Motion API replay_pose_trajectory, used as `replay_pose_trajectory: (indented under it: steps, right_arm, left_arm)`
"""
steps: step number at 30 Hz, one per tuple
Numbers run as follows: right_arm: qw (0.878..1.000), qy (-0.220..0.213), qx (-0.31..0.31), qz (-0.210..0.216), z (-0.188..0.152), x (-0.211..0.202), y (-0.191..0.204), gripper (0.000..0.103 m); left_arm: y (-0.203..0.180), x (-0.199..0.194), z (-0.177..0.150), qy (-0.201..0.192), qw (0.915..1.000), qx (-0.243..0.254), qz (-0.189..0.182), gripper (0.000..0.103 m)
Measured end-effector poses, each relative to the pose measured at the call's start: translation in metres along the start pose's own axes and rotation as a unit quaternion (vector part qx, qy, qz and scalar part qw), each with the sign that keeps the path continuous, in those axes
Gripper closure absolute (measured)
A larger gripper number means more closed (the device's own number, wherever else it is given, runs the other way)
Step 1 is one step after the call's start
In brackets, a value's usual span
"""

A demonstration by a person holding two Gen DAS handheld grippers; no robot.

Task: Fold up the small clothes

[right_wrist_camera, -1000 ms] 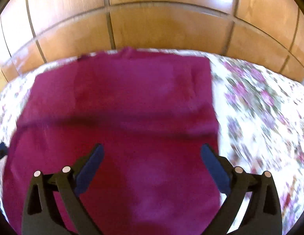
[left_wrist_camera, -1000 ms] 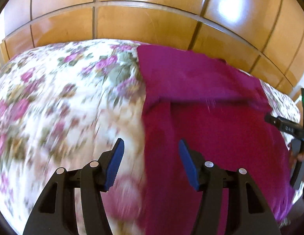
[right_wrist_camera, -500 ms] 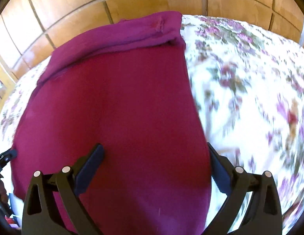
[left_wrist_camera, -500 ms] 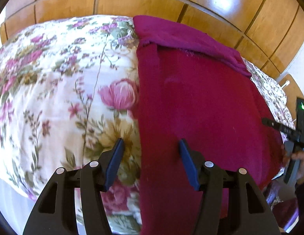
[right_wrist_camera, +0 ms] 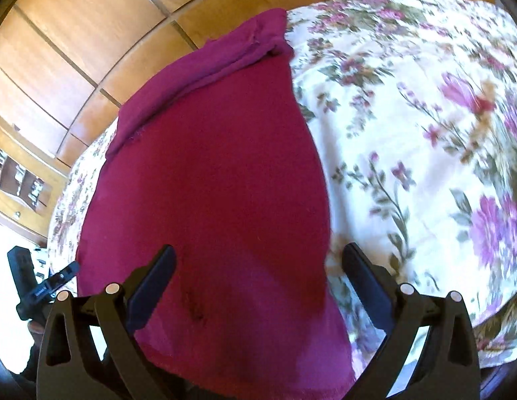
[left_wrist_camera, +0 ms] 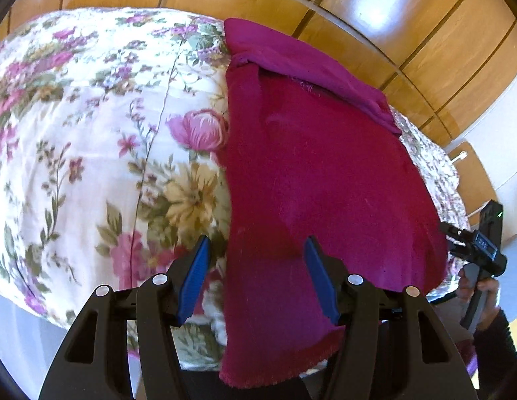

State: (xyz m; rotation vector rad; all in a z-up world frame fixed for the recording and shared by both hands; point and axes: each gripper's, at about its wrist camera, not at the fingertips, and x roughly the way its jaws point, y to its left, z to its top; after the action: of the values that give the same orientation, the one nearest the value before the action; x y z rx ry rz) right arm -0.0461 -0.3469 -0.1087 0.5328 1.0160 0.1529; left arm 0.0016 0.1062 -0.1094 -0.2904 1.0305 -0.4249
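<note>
A: How far along is the folding looking to you?

B: Partly done, I'd judge. The magenta knitted garment [left_wrist_camera: 318,173] is lying flat on the floral-printed bedspread [left_wrist_camera: 91,133], and its far end is already lying doubled over in a thick band, well ahead of the fingers. The long near part is still lying in a single layer, with its hem hanging over the bed's near edge, so at least one more fold seems to be waiting.

A: Starting on the left, what is the left gripper [left_wrist_camera: 256,280] doing?

B: Its blue-padded fingers [left_wrist_camera: 195,276] are standing apart, holding nothing. The garment's left edge is running between them: the left finger is hovering over bedspread, the right one over the cloth. No pad is pressing on anything.

A: And the right gripper [right_wrist_camera: 258,286]?

B: Its dark fingers [right_wrist_camera: 151,286] are gaping wide and are gripping nothing either. The garment's right edge is passing between them, the left finger over cloth, the right finger over the floral print. So both tools are hovering at the near corners, and I'd guess the near hem is what needs picking up.

A: Any writing or brand you are making out?

B: Nothing legible. From the left wrist, the other tool's body is showing at the right, past the fingers, with a small dark display, but its characters are too small to read. The garment is showing no label.
</note>
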Motion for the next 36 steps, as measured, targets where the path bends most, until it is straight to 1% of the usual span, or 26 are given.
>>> replay_pose_trajectory:
  steps: [3,5,6,7,8,9,10,11,12,13,14,15,17,20,22,23,24,25,27,29,31,32,33,34,35,36]
  right_arm:
    - [1.000,0.011,-0.006,0.001,-0.011,-0.005,0.001,0.005]
    - [1.000,0.020,-0.020,-0.007,-0.020,-0.006,0.006,0.012]
    - [0.999,0.023,-0.026,-0.014,-0.024,-0.006,0.007,0.022]
    - [0.999,0.025,-0.032,-0.026,-0.027,-0.006,0.009,0.036]
    - [0.998,0.026,-0.037,-0.039,-0.031,-0.007,0.010,0.045]
    - [0.998,0.027,-0.039,-0.042,-0.032,-0.007,0.012,0.059]
    - [0.998,0.029,-0.042,-0.038,-0.035,-0.007,0.013,0.075]
    - [0.998,0.033,-0.049,-0.032,-0.036,-0.008,0.016,0.082]
    - [0.997,0.034,-0.057,-0.033,-0.039,-0.009,0.019,0.089]
    - [0.997,0.033,-0.066,-0.034,-0.038,-0.011,0.025,0.091]
    - [0.997,0.031,-0.070,-0.028,-0.036,-0.013,0.029,0.091]
    - [0.997,0.024,-0.074,-0.012,-0.032,-0.018,0.035,0.091]
    - [0.997,0.008,-0.075,0.018,-0.021,-0.027,0.044,0.092]
    - [0.995,-0.024,-0.073,0.056,0.002,-0.040,0.056,0.092]
    - [0.993,-0.046,-0.068,0.080,0.023,-0.044,0.062,0.092]
    - [0.993,-0.057,-0.063,0.087,0.036,-0.044,0.063,0.092]
    - [0.992,-0.064,-0.059,0.090,0.046,-0.044,0.063,0.092]
    - [0.992,-0.072,-0.053,0.089,0.058,-0.041,0.062,0.092]
    - [0.992,-0.083,-0.037,0.084,0.086,-0.030,0.060,0.092]
    - [0.993,-0.085,-0.018,0.079,0.114,-0.015,0.054,0.092]
    - [0.994,-0.083,-0.007,0.072,0.134,-0.001,0.050,0.091]
    - [0.994,-0.079,-0.003,0.074,0.142,0.003,0.046,0.089]
    - [0.994,-0.076,0.012,0.076,0.154,0.009,0.041,0.080]
    - [0.994,-0.077,0.025,0.079,0.161,0.013,0.037,0.062]
    - [0.993,-0.080,0.035,0.084,0.166,0.015,0.032,0.055]
    - [0.991,-0.088,0.045,0.089,0.169,0.014,0.028,0.042]
  left_arm:
    - [-0.001,-0.002,-0.006,0.004,0.9999,-0.002,-0.017,0.046]
    - [-0.003,-0.002,-0.009,0.009,0.9997,0.006,-0.021,0.046]
    - [-0.004,-0.001,-0.011,0.012,0.9996,0.012,-0.020,0.046]
    - [-0.004,0.000,-0.013,0.014,0.9996,0.014,-0.021,0.046]
    - [-0.004,0.001,-0.015,0.016,0.9995,0.016,-0.022,0.057]
    - [-0.004,0.003,-0.017,0.023,0.9992,0.016,-0.028,0.064]
    - [-0.004,0.004,-0.018,0.027,0.9990,0.015,-0.031,0.073]
    - [-0.005,0.004,-0.019,0.027,0.9991,0.015,-0.031,0.085]
    - [-0.006,0.003,-0.019,0.026,0.9989,0.018,-0.033,0.091]
    - [-0.007,0.002,-0.018,0.024,0.9989,0.018,-0.037,0.092]
    - [-0.008,-0.001,-0.016,0.020,0.9987,0.015,-0.045,0.093]
    - [-0.010,-0.006,-0.013,0.014,0.9979,0.010,-0.062,0.093]
    - [-0.012,-0.013,-0.005,0.003,0.9966,0.006,-0.082,0.093]
    - [-0.017,-0.027,0.015,-0.022,0.9926,0.001,-0.119,0.093]
    - [-0.022,-0.033,0.035,-0.043,0.9884,0.001,-0.146,0.093]
    - [-0.023,-0.035,0.042,-0.049,0.9873,0.002,-0.151,0.093]
    - [-0.025,-0.033,0.056,-0.057,0.9862,0.000,-0.156,0.093]
    - [-0.026,-0.032,0.064,-0.060,0.9860,-0.001,-0.156,0.093]
    - [-0.026,-0.021,0.093,-0.063,0.9875,-0.010,-0.144,0.093]
    - [-0.024,-0.009,0.120,-0.065,0.9889,-0.028,-0.131,0.093]
    - [-0.022,0.001,0.143,-0.070,0.9900,-0.040,-0.116,0.093]
    - [-0.020,0.008,0.156,-0.071,0.9907,-0.051,-0.104,0.091]
    - [-0.016,0.015,0.167,-0.066,0.9910,-0.062,-0.099,0.088]
    - [-0.014,0.019,0.175,-0.064,0.9907,-0.070,-0.098,0.080]
    - [-0.010,0.022,0.181,-0.068,0.9906,-0.078,-0.090,0.062]
    - [-0.006,0.021,0.187,-0.085,0.9905,-0.089,-0.062,0.051]
